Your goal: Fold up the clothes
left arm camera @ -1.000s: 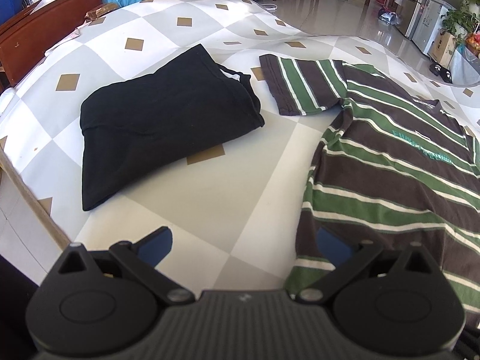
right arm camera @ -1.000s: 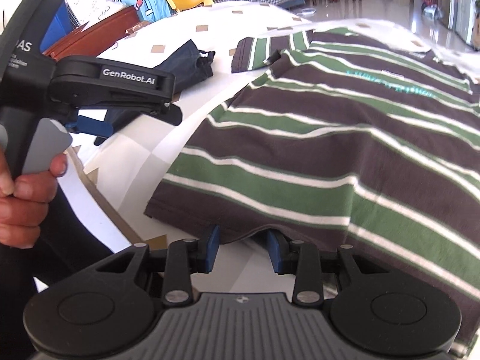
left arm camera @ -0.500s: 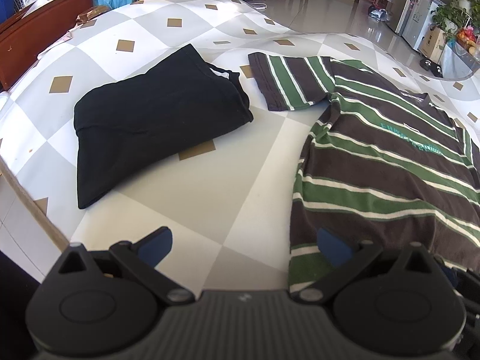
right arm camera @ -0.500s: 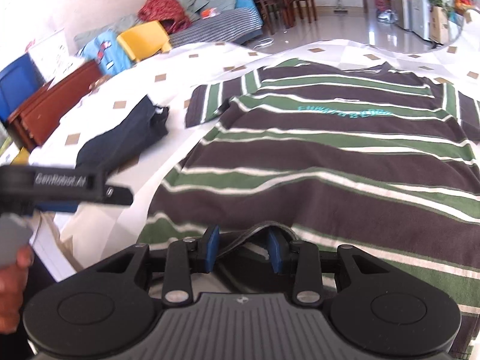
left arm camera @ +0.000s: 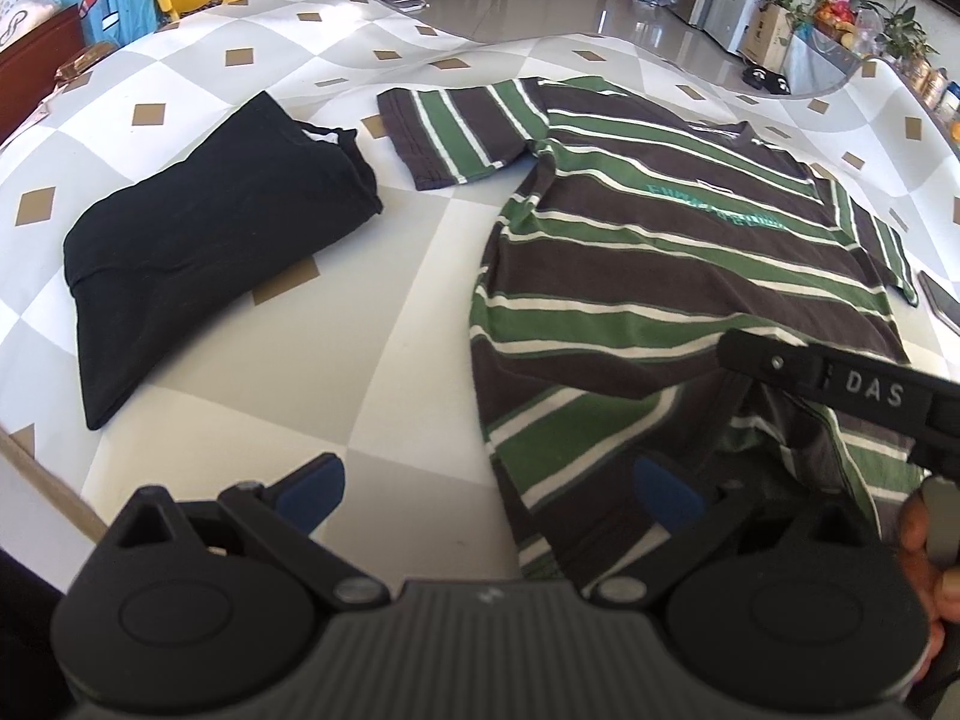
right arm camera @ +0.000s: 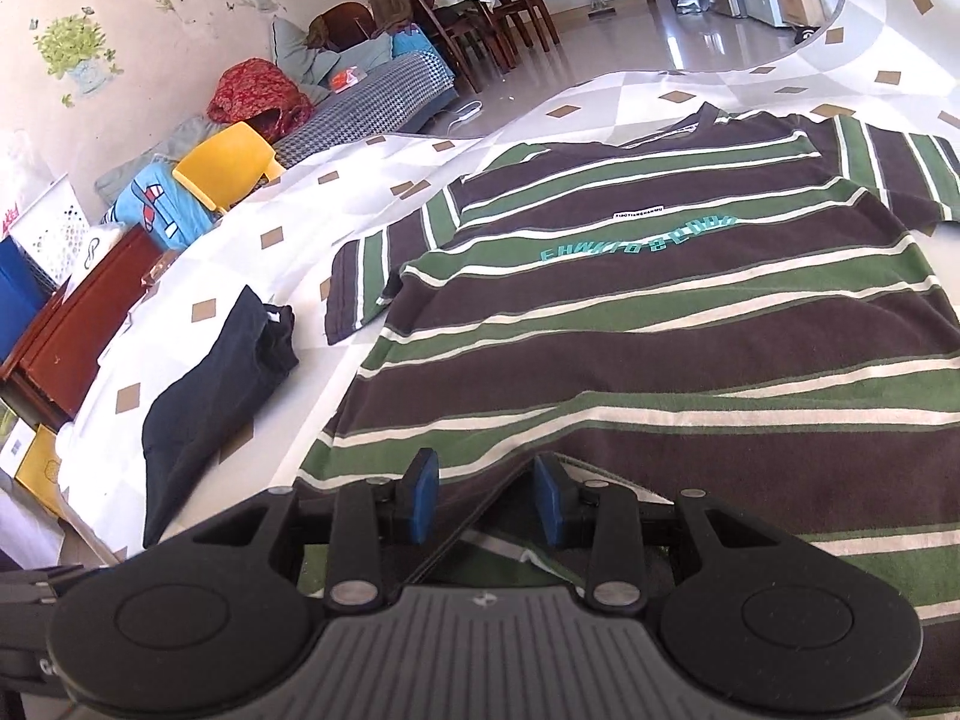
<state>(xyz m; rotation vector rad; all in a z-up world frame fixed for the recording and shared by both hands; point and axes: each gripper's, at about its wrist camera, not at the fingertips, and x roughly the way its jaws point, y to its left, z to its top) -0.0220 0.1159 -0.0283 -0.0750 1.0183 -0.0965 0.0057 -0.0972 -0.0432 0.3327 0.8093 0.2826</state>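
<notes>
On the checked white-and-grey tablecloth (left arm camera: pixel 420 300) | black cloth garment (left arm camera: pixel 204 252) lies folded | brown-green striped cotton T-shirt (right arm camera: pixel 690 324) lies spread, unfolded | right gripper (right arm camera: pixel 486 495) pinches its lifted hem | left gripper (left arm camera: pixel 486 489) gapes wide, holding nothing | 1 of 2 folded.

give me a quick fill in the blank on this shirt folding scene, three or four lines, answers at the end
1. The striped shirt has bands of brown, white and ____.
2. The folded garment beside the striped shirt is ____ in colour.
3. The right tool is pinching the shirt's bottom ____.
4. The left tool has its jaws ____ and holds nothing.

Missing words: green; black; hem; open
</notes>
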